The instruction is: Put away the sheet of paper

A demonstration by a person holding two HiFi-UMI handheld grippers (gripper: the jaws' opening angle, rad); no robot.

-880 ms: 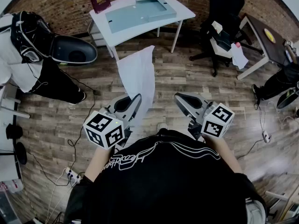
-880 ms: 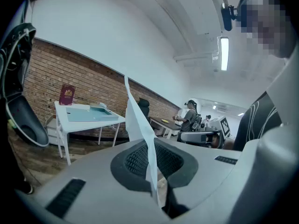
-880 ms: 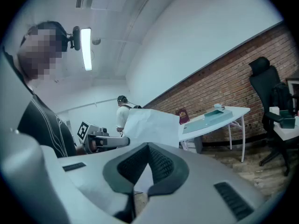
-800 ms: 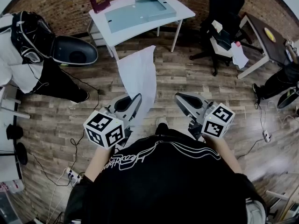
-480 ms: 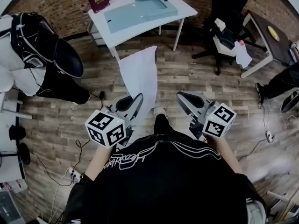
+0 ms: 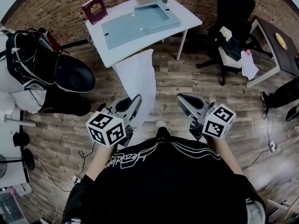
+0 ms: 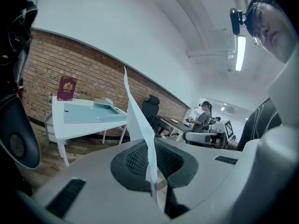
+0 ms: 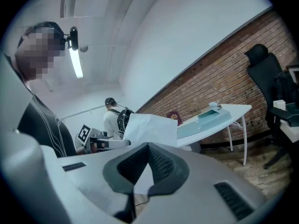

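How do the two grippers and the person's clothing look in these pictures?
Both the left claw and right claw are light grey with dark ribbed pads, and each carries a white cube with black square markers. The person wears a black top with white line print.

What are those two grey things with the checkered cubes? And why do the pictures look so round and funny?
There is no robot here. A person holds a tool in each hand, called a gripper, with two jaws that pinch. The patterned cubes are part of them. One picture comes from a camera on the person's head, looking down. The other two come from cameras riding on each gripper, looking along its jaws. The left gripper is pinching a sheet of paper that sticks out ahead. The right gripper is closed and holds nothing. Ahead stands a white table with a pale blue tray and a dark red book.
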